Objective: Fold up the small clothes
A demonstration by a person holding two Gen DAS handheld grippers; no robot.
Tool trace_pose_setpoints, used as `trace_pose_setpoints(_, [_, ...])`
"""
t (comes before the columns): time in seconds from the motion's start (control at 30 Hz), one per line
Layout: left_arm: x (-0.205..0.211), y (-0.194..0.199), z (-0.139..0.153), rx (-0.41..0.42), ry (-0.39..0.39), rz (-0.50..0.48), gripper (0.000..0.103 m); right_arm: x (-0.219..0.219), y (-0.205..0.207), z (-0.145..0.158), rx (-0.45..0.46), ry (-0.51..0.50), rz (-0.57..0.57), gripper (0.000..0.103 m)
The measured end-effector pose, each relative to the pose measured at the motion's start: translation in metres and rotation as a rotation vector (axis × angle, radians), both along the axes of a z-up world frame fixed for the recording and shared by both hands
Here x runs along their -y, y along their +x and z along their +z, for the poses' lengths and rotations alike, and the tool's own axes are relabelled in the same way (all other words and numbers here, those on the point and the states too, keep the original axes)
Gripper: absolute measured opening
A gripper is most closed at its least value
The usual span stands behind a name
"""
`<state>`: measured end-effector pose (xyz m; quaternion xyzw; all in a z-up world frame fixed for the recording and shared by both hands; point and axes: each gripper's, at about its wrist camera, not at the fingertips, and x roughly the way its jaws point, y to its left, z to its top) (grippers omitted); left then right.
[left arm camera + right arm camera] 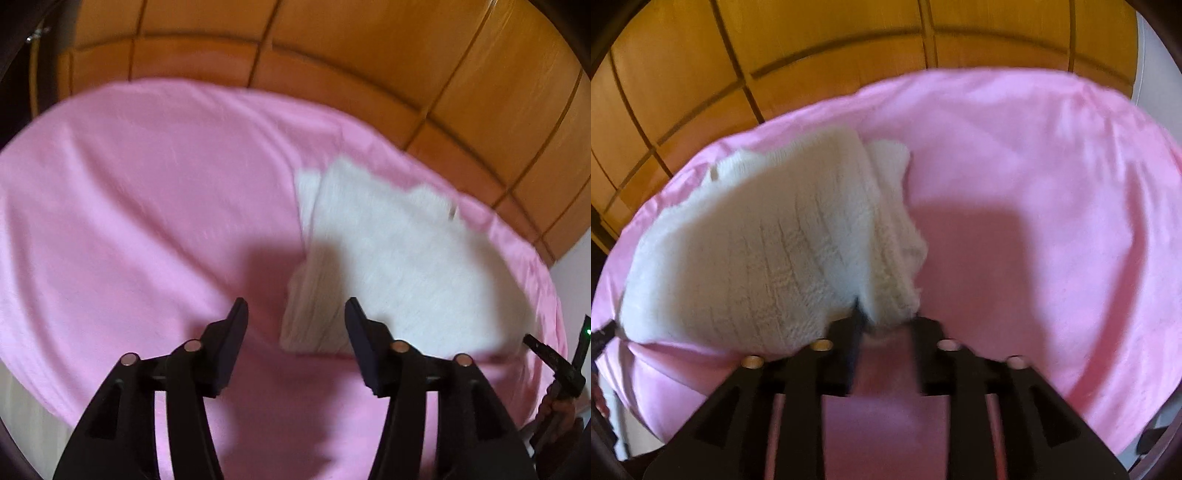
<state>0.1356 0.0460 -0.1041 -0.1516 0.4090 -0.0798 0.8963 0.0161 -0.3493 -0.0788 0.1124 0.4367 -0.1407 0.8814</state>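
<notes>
Left tongs: we see the jaws spread wide, nothing between them. They hang over the pink sheet, their shadow falling on the sheet and on the near edge of the white knit garment. The garment's folded corner sits just ahead, in line with the gap between the two fingers; we can't tell whether anything touches.

Right tongs: jaws drawn in narrow on a bunched corner of the white knit garment. The knit fills the gap at the tips and hides them, so we can't judge the contact exactly, but it reads as a pinch on the fabric. The rest of the garment spreads left and away from the tongs, lying on the pink sheet, layers doubled along its right edge.

Surroundings: the sheet covers the whole work surface, with soft creases. Wooden panelling with dark seams runs behind it in both views. A white wall strip is at far right of the right wrist view. In the left wrist view the right tongs' black body shows at the right edge, with a small green light.

Both frames are motion-blurred, so knit detail is soft in the left view.
</notes>
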Motion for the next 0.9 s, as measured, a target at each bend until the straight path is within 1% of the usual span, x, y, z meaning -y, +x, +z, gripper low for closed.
trace_pose_setpoints(0.03, [0.001,-0.003,0.006,0.022,0.008,-0.001,0.054,-0.003,-0.002,0.007,0.030,-0.022,-0.001,0.052])
trace_pose_setpoints(0.07, [0.004,-0.006,0.011,0.044,0.011,-0.012,0.054,-0.011,-0.006,0.019,0.068,-0.035,0.025,0.052])
trace_pose_setpoints(0.1, [0.009,-0.010,0.015,0.062,0.004,-0.045,0.054,-0.020,-0.006,0.026,0.088,-0.021,0.067,0.052])
trace_pose_setpoints(0.13, [0.018,-0.012,0.017,0.072,0.001,-0.088,0.054,-0.030,-0.004,0.030,0.098,0.005,0.122,0.052])
trace_pose_setpoints(0.17, [0.027,-0.014,0.018,0.076,0.006,-0.118,0.054,-0.047,0.000,0.030,0.098,0.036,0.205,0.052])
trace_pose_setpoints(0.2, [0.040,-0.015,0.017,0.079,0.028,-0.157,0.054,-0.067,0.004,0.028,0.084,0.044,0.278,0.052])
trace_pose_setpoints(0.23, [0.050,-0.014,0.015,0.076,0.046,-0.178,0.054,-0.079,0.007,0.026,0.077,0.043,0.317,0.051])
trace_pose_setpoints(0.27, [0.057,-0.013,0.012,0.065,0.050,-0.193,0.054,-0.098,0.012,0.020,0.069,0.061,0.376,0.041])
trace_pose_setpoints(0.3, [0.064,-0.011,0.008,0.045,0.042,-0.212,0.054,-0.115,0.018,0.014,0.053,0.091,0.424,0.037])
trace_pose_setpoints(0.33, [0.070,-0.006,0.005,0.033,0.048,-0.221,0.056,-0.127,0.023,0.009,0.041,0.104,0.451,0.034])
trace_pose_setpoints(0.4, [0.081,0.000,0.000,0.011,0.110,-0.213,0.061,-0.160,0.038,-0.009,0.002,0.087,0.521,0.034])
trace_pose_setpoints(0.43, [0.085,0.003,-0.003,-0.001,0.129,-0.212,0.062,-0.172,0.045,-0.020,-0.024,0.071,0.530,0.034])
trace_pose_setpoints(0.47, [0.087,0.007,-0.007,-0.016,0.148,-0.205,0.065,-0.182,0.057,-0.036,-0.074,0.057,0.527,0.034])
trace_pose_setpoints(0.5, [0.087,0.011,-0.012,-0.037,0.170,-0.181,0.065,-0.186,0.065,-0.048,-0.099,0.030,0.520,0.034])
trace_pose_setpoints(0.53, [0.086,0.015,-0.015,-0.051,0.167,-0.173,0.065,-0.190,0.073,-0.056,-0.076,-0.018,0.517,0.034])
trace_pose_setpoints(0.57, [0.086,0.017,-0.015,-0.055,0.160,-0.168,0.066,-0.190,0.077,-0.058,-0.071,-0.025,0.507,0.034])
trace_pose_setpoints(0.6, [0.087,0.017,-0.011,-0.050,0.159,-0.159,0.067,-0.189,0.080,-0.057,-0.076,-0.009,0.488,0.034])
trace_pose_setpoints(0.67, [0.088,0.011,-0.003,-0.016,0.173,-0.148,0.078,-0.184,0.082,-0.052,-0.079,0.048,0.465,0.035])
trace_pose_setpoints(0.7, [0.087,0.007,0.003,0.015,0.183,-0.138,0.079,-0.182,0.080,-0.050,-0.075,0.060,0.466,0.035])
trace_pose_setpoints(0.8, [0.086,0.005,0.015,0.045,0.201,-0.126,0.080,-0.182,0.066,-0.042,-0.053,0.074,0.474,0.036])
trace_pose_setpoints(0.87, [0.085,0.003,0.021,0.059,0.212,-0.117,0.081,-0.177,0.055,-0.036,-0.025,0.080,0.458,0.053])
trace_pose_setpoints(0.9, [0.086,0.003,0.024,0.064,0.218,-0.118,0.081,-0.174,0.050,-0.034,-0.017,0.082,0.448,0.054])
